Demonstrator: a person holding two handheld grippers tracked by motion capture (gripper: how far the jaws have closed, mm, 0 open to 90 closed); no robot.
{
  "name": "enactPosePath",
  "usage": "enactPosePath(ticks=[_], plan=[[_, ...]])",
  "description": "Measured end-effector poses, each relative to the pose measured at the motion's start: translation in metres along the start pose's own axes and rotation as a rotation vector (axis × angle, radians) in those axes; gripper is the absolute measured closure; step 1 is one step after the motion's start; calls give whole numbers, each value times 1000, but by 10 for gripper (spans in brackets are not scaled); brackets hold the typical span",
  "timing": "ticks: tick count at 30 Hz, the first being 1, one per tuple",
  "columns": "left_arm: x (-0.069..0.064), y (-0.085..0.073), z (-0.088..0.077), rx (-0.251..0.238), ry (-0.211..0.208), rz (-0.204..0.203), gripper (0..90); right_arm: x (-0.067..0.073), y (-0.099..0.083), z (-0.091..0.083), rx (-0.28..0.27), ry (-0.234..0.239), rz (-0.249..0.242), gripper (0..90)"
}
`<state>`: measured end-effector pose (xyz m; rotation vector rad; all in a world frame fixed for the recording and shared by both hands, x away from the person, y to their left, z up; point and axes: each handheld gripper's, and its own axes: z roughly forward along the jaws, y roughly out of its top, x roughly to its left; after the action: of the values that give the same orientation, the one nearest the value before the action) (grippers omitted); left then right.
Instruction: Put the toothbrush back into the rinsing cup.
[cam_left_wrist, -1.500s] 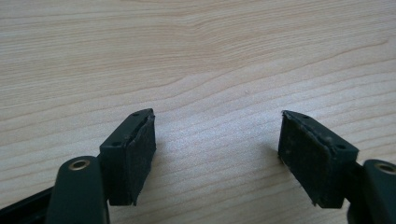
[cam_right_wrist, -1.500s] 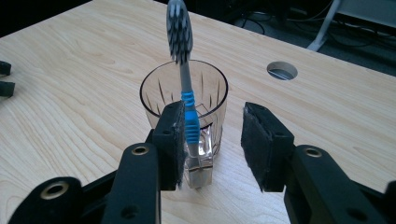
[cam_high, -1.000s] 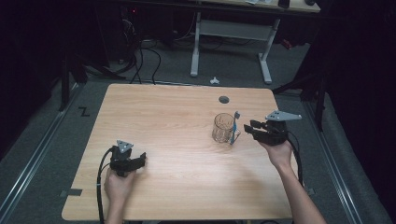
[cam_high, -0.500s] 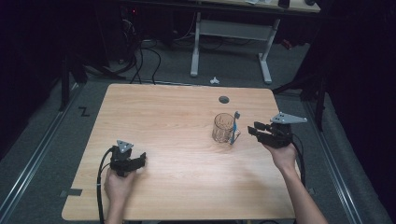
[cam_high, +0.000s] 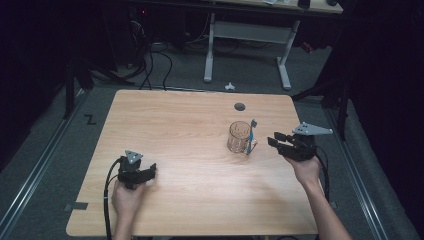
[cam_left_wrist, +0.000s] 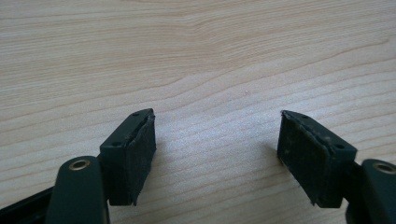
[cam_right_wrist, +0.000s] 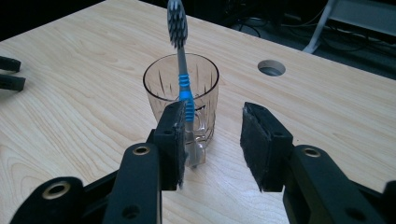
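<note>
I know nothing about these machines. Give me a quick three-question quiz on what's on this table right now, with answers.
1. True or false: the toothbrush lies flat on the table.
2. What does the toothbrush lean against? A) a glass B) a bowl C) a book
3. Are the jaws of the right gripper closed on anything?

Key
1. False: it stands upright, bristles up, its foot on the table.
2. A: it leans on the outside of the clear glass.
3. No: they stand open, just short of the toothbrush and glass. The left gripper is open too, over bare wood.
</note>
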<state>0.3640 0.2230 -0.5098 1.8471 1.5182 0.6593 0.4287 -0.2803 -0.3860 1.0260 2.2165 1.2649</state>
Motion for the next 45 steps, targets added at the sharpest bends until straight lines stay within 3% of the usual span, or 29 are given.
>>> enactPosePath(ticks=[19, 45], plan=[[0, 0, 0, 0, 0, 1, 285, 1, -12, -9, -21, -1, 20, 607], [0, 0, 0, 2, 2, 3, 285, -6, -45, -10, -14, 0, 99, 612]])
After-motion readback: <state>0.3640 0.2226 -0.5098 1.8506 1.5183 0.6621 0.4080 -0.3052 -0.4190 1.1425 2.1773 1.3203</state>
